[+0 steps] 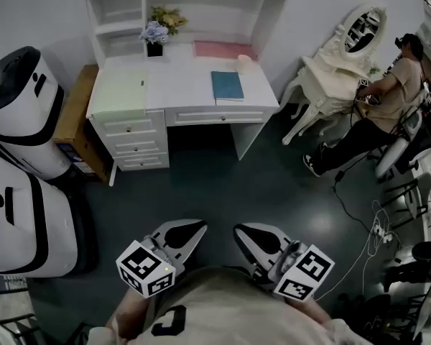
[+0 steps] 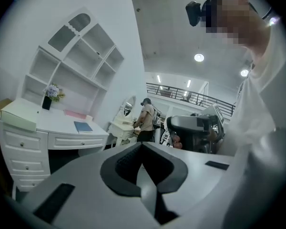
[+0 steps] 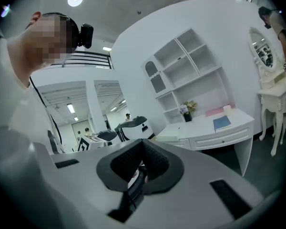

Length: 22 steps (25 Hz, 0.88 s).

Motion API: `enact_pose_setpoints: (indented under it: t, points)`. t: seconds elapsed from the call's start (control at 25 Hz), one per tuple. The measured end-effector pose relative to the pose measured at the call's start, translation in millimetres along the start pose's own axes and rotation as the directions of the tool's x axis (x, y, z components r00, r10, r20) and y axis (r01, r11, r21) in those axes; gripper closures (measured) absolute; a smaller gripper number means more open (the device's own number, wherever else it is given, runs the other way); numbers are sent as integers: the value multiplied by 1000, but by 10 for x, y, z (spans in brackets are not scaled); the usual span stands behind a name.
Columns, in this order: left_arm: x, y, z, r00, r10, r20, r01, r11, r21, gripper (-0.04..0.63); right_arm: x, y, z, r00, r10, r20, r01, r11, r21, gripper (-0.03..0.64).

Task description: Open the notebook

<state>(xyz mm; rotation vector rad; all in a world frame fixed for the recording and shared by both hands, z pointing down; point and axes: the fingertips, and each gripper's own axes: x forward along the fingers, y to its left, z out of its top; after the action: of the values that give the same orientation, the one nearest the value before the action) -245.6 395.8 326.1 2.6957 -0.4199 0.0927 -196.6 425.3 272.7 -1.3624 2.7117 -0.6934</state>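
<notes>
The task has not begun in earnest: this is the approach, with the desk well off across the dark floor. On the desk's white surface (image 1: 179, 77), going left to right, lie a pale green pad (image 1: 121, 92), a small vase of flowers (image 1: 155, 38) at the back, a pink sheet (image 1: 223, 49), and the blue notebook (image 1: 227, 85), flat and closed on the desk's right half, near its front edge.

The left gripper (image 1: 190, 234) is held close against the person's body, far short of the desk and pointing roughly level toward it. Its jaws are together with nothing between them. The right gripper (image 1: 255, 239) sits just beside it in much the same pose, tips angled slightly inward. Its jaws also appear pressed together and empty.

To my judgement, the next move calls for walking up to the desk, bringing both grippers over its right half, and parting one pair of jaws to catch the cover's free edge. The other gripper could steady the notebook so it does not slide on the smooth surface.
</notes>
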Motion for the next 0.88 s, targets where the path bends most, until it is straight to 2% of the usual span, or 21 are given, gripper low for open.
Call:
enact_pose_setpoints:
  t: [0.12,0.2,0.28,0.36,0.44,0.6,0.76,0.88]
  points:
    - [-23,66,34,1000,2,3,-2,1000,6,581,76,7,-23,1000,-7,-16,6,1000,-30,595]
    - [-37,120,44,1000,5,1,-5,1000,4,581,133,2,-47,998,-39,-38,35,994,-107,595]
    - [-37,154,31,1000,8,-7,-8,1000,2,581,167,-45,-73,993,-106,-57,91,971,-220,595]
    - [-22,179,8,1000,16,-16,-16,1000,2,581,196,-134,-102,980,-187,-64,157,933,-324,595]
    - [3,201,0,999,25,-21,-25,1000,2,581,232,-211,-118,971,-231,-64,190,906,-377,595]
    - [86,247,-8,998,55,-26,-55,998,1,581,270,-365,-116,971,-230,-68,185,898,-400,595]
    - [234,325,11,995,91,-29,-91,996,-4,581,376,-493,-10,982,-187,-43,154,903,-401,595]
    - [401,382,55,994,107,-37,-107,994,-6,581,441,-625,52,986,-156,-60,118,904,-410,595]
